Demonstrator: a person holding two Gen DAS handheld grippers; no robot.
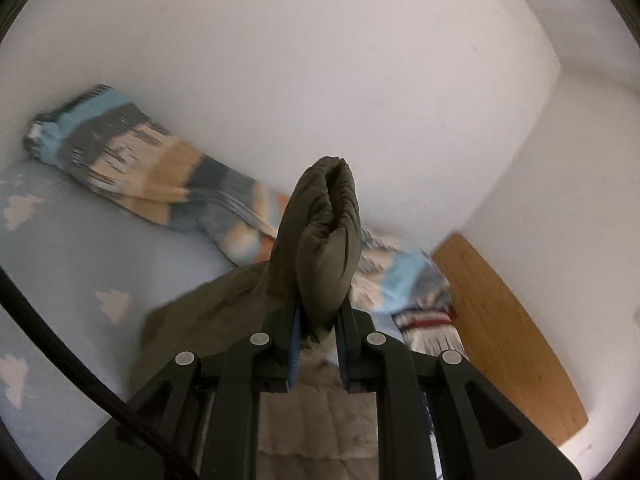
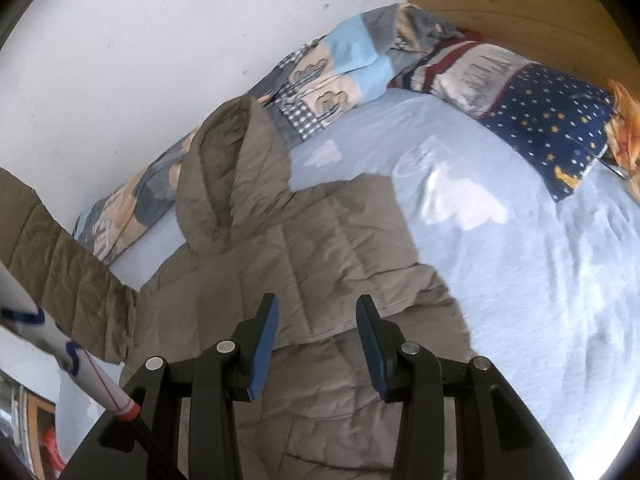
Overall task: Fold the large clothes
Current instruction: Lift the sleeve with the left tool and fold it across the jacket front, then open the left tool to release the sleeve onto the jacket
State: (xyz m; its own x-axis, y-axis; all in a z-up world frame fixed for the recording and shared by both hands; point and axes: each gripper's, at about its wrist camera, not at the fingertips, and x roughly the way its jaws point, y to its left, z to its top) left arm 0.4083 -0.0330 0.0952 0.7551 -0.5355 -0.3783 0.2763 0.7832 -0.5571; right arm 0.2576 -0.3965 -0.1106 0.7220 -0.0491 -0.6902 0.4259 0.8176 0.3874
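The olive quilted jacket (image 2: 312, 264) lies on the bed (image 2: 520, 280), long axis running from bottom centre to its hood (image 2: 236, 156) at upper left. The left gripper (image 1: 318, 312) clenches a sleeve cuff (image 1: 326, 232); the right gripper (image 2: 317, 320) hovers released.

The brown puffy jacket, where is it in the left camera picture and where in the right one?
Left wrist view: the jacket's sleeve cuff stands up in the middle, pinched in the left tool.
Right wrist view: the jacket lies spread across the middle and lower left, below the open right tool.
Shared landmark: the patchwork blanket along the white wall.
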